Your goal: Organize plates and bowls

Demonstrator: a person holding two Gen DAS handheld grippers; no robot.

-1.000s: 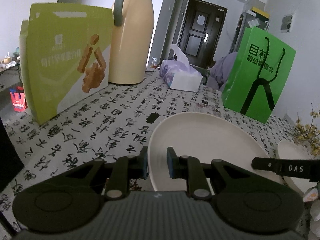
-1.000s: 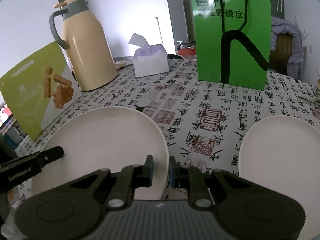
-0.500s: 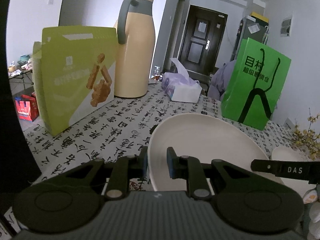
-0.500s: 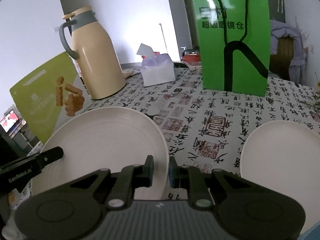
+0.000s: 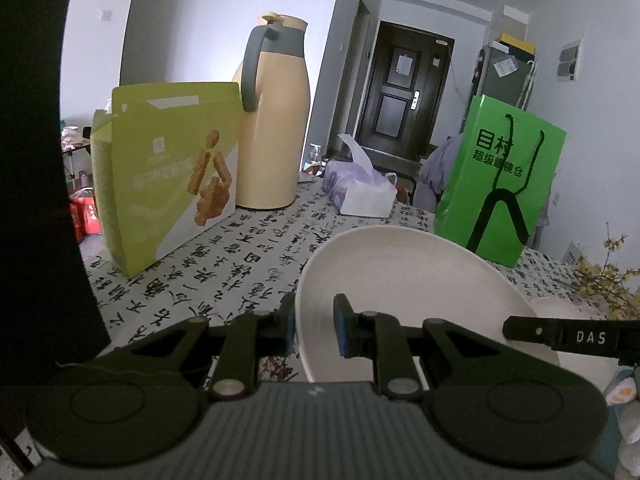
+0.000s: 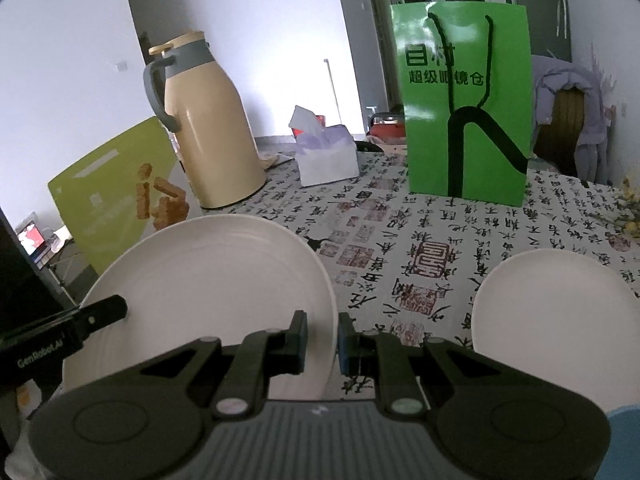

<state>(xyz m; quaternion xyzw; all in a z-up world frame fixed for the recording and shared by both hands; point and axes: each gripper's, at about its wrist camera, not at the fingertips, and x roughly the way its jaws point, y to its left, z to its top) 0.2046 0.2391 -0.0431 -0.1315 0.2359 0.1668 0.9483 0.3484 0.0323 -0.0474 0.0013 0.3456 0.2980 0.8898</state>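
Left wrist view shows left claw (image 5: 314, 326) and right claw (image 6: 322, 338) each pinching opposite rims of large plate (image 5: 404, 300), lifted off worktop (image 6: 400, 240); best kept level, moved together toward small plate (image 6: 556, 304).

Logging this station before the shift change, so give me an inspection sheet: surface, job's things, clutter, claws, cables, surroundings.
Surface: table under a calligraphy-print cloth.
Job's things: large white plate held tilted off the cloth by both claws; second white plate lying flat to the right.
Clutter: beige thermos jug, snack box, tissue pack, green paper bag, yellow flower sprigs.
Claws: left claw and right claw each clamp opposite rims of the large plate.
Cables: nothing seen.
Surroundings: dark door, garment over a chair.
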